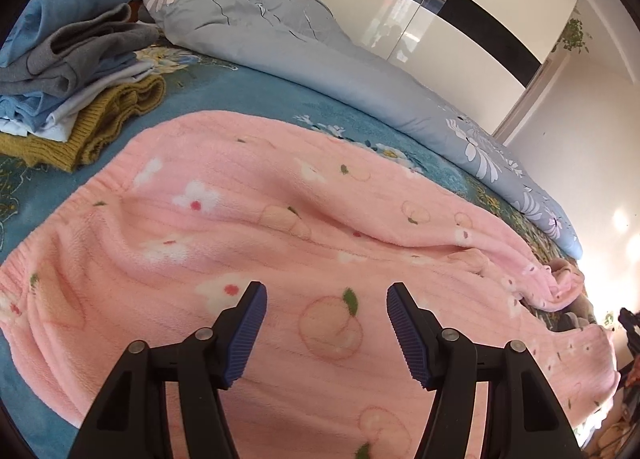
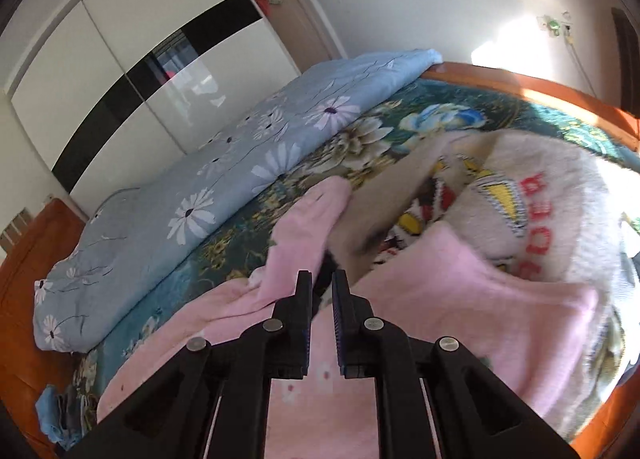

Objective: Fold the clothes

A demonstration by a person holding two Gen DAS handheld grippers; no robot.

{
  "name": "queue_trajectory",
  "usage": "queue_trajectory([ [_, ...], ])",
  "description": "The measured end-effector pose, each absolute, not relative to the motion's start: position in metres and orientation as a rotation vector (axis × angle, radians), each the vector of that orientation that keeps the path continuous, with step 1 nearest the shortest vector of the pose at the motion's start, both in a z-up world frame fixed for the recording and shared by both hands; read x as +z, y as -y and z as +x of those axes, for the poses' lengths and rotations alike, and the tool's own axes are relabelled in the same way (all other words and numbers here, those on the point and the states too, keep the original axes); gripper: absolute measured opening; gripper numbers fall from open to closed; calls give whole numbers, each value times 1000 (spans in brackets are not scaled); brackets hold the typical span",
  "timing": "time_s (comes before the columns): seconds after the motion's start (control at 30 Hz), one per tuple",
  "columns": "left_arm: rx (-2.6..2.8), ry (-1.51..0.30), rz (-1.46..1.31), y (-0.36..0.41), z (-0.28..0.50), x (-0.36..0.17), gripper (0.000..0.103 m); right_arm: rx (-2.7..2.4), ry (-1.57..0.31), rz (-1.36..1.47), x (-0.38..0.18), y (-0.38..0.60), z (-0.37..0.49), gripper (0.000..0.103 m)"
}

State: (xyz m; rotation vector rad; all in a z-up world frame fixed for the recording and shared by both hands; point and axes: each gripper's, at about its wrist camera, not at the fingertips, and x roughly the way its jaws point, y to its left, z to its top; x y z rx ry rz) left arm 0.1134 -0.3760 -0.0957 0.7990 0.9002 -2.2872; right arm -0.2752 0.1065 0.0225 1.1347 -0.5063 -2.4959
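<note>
The bed [image 1: 248, 99] fills both views, spread with a teal floral blanket that gives a broad, soft working surface, and a grey-blue daisy-print quilt [image 1: 280, 43] is bunched in a long ridge along its far side, probably pushed there to leave room for folding. Across the middle lies the pink fleece garment [image 1: 280, 219], plush and faintly ribbed, printed with peaches and white flowers; it is laid out long and mostly flat, with a ribbed elastic band at one end and a deep lengthwise crease, its far end crumpled near the bed's edge. That spread-out lie suits a first fold, which I judge has not yet been made. Beside that far end sits a cream fleece garment [image 2: 540, 195] with red letters and a yellow motif, heaped loosely, seemingly waiting its turn. At the other end a pile of folded clothes [image 1: 80, 71], blue, grey and mustard knit, is stacked clear of the work. The left gripper [image 1: 326, 291] hovers above the pink fleece with its blue ridged pads spread wide and nothing between them. The right gripper [image 2: 321, 275] has its jaws drawn nearly together with a narrow gap; a flap of pink cloth rises just beyond the tips, but whether it is pinched I cannot tell, since the image there is blurred
</note>
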Motion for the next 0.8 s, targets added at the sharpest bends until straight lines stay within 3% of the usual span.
queue_trajectory([
  [0.2, -2270, -888, 819, 377, 109, -97, 67, -2466, 527, 1355, -35, -44, -347, 17],
  [0.3, -2265, -861, 817, 376, 108, -95, 67, -2523, 570, 1415, -53, -44, -371, 31],
  [0.43, -2262, -838, 820, 373, 104, -94, 67, -2520, 630, 1439, -67, -45, -392, 31],
  [0.5, -2257, -816, 831, 371, 102, -95, 67, -2527, 628, 1446, -68, -42, -397, 24],
  [0.53, -2254, -807, 838, 371, 100, -95, 67, -2534, 631, 1446, -66, -40, -400, 6],
  [0.67, -2248, -782, 866, 367, 96, -99, 67, -2528, 678, 1365, -34, -33, -409, 5],
  [0.8, -2245, -751, 892, 362, 91, -101, 67, -2520, 581, 1039, 38, -33, -392, 5],
])
